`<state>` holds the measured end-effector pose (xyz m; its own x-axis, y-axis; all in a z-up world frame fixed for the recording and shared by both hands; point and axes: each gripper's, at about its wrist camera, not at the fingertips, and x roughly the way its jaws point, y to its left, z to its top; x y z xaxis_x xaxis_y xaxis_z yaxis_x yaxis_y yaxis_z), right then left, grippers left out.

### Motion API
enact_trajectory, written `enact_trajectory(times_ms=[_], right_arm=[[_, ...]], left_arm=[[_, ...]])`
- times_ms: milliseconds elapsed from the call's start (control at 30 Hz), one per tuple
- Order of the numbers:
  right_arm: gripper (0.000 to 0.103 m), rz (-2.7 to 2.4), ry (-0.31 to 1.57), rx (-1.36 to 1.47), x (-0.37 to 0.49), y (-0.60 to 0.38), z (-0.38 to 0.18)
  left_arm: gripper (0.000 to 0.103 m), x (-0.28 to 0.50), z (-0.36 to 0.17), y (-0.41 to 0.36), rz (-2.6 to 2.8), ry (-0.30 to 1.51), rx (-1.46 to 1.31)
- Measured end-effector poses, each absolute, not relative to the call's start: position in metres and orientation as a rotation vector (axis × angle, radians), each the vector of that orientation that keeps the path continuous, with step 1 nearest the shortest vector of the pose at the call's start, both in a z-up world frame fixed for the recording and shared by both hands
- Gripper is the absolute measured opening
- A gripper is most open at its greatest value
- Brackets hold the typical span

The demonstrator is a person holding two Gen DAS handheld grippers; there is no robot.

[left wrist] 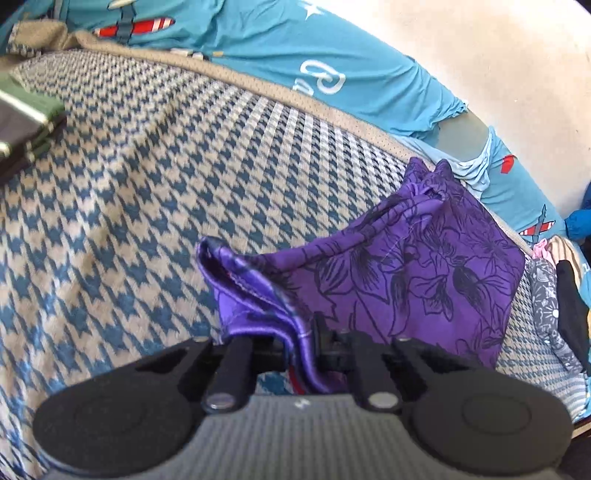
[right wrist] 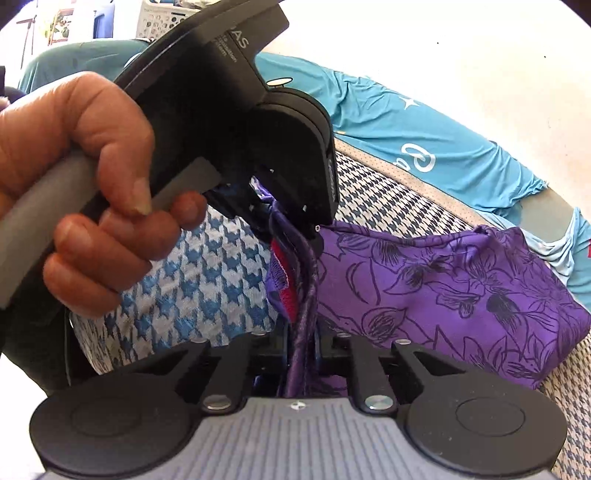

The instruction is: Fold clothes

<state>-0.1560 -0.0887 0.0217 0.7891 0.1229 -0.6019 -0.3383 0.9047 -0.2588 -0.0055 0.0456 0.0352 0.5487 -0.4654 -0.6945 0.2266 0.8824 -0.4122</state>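
Observation:
A purple garment point(left wrist: 424, 273) with a black flower print hangs bunched over the blue-and-beige houndstooth surface point(left wrist: 147, 166). My left gripper point(left wrist: 301, 350) is shut on a glossy folded corner of it. In the right wrist view the same purple garment point(right wrist: 443, 295) stretches to the right, and my right gripper point(right wrist: 301, 354) is shut on a gathered edge of it. The left gripper point(right wrist: 291, 221) appears there too, just above, held by a hand point(right wrist: 85, 184) and clamped on the same bunch, where a red inner patch shows.
A turquoise printed garment point(left wrist: 314, 62) lies spread along the far edge, also seen as turquoise cloth point(right wrist: 424, 140). A dark folded stack point(left wrist: 26, 125) sits at far left. More clothes point(left wrist: 554, 295) are piled at the right. A white basket point(right wrist: 166, 18) stands behind.

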Motion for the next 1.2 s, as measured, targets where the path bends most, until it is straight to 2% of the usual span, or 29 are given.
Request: enact_trajectory(times_ms=[333, 600, 633, 667, 733, 800, 900, 1100, 1200], right_arm=[[0.013, 0.343, 0.58, -0.151, -0.122, -0.068, 0.049], [0.014, 0.477, 0.608, -0.047, -0.093, -0.019, 0.047], [0.015, 0.478, 0.612, -0.029, -0.088, -0.014, 0.045], [0.02, 0.475, 0.617, -0.022, -0.084, -0.012, 0.043], [0.021, 0.478, 0.633, -0.033, -0.08, -0.012, 0.04], [0.026, 0.461, 0.623, -0.045, -0.085, -0.023, 0.044], [0.028, 0.411, 0.599, -0.051, -0.091, -0.049, 0.051], [0.03, 0.302, 0.554, -0.054, -0.102, -0.103, 0.065], [0.03, 0.188, 0.585, 0.038, -0.091, -0.141, 0.061]], left_arm=[[0.009, 0.028, 0.076, 0.091, -0.365, 0.852, -0.287], [0.011, 0.052, 0.075, 0.138, -0.239, 0.877, -0.237], [0.015, 0.055, 0.072, 0.137, -0.219, 0.885, -0.218], [0.018, 0.057, 0.068, 0.137, -0.182, 0.906, -0.215], [0.03, 0.062, 0.058, 0.138, -0.105, 0.949, -0.214], [0.033, 0.061, 0.051, 0.142, -0.093, 0.968, -0.264], [0.048, 0.056, 0.052, 0.145, -0.097, 0.948, -0.305], [0.053, 0.042, 0.068, 0.142, -0.093, 0.843, -0.342], [0.055, 0.038, 0.07, 0.123, -0.144, 0.826, -0.304]])
